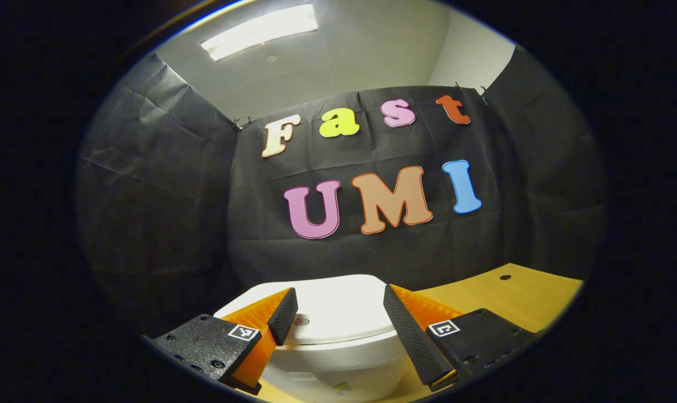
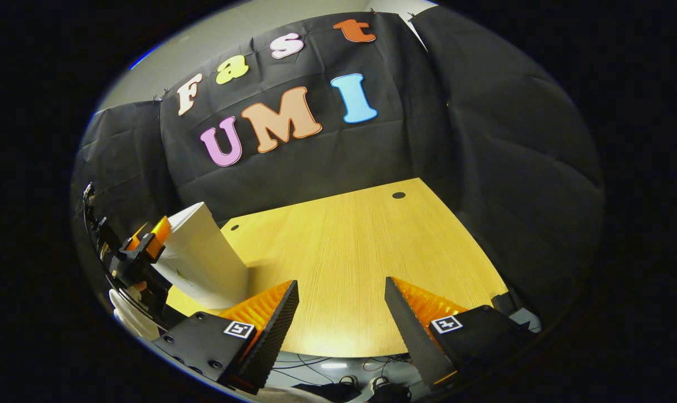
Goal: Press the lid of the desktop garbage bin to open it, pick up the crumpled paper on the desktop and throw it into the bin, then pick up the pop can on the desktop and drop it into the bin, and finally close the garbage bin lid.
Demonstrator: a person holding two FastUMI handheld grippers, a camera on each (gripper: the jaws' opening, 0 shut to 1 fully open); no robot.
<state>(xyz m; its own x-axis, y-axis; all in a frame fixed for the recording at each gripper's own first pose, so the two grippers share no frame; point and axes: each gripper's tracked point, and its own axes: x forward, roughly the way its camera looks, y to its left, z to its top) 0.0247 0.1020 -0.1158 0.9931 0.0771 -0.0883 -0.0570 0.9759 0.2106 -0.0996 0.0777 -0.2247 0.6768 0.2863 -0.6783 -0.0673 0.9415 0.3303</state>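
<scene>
Left gripper (image 1: 338,319): fingers spread wide, holding nothing. It hangs over the bin (image 1: 344,358), with the closed lid (image 1: 338,308) just under and between the tips. The left tip sits near the small round mark (image 1: 300,321) on the lid; whether it touches the lid I cannot tell.

Right gripper (image 2: 341,313): fingers also wide apart, empty, poised at the near edge of the table (image 2: 361,252). Below that edge lie cables (image 2: 327,366) on the floor. In the right gripper view the bin (image 2: 204,257) stands at the table's left, and the other gripper (image 2: 142,246) is up against its top, held by a gloved hand (image 2: 128,316).

Paper and can: I see neither on the stretch of table in view. With the lid down, I judge this to be either the opening press or the last close.

Risks, as judgement:
- A press off the lid's spot, or with only one tip, may fail to trip the latch or may skid off the smooth lid.
- The bin looks light and tall; a slanted push could tip or shove it toward the table's edge.
- Open fingers straddling the lid could catch its rim if it springs up.
- The right gripper, low at the edge, could knock the table on its way in.

Beyond: a hole (image 2: 398,195) in the table's far end, then the wall (image 2: 484,140).
</scene>
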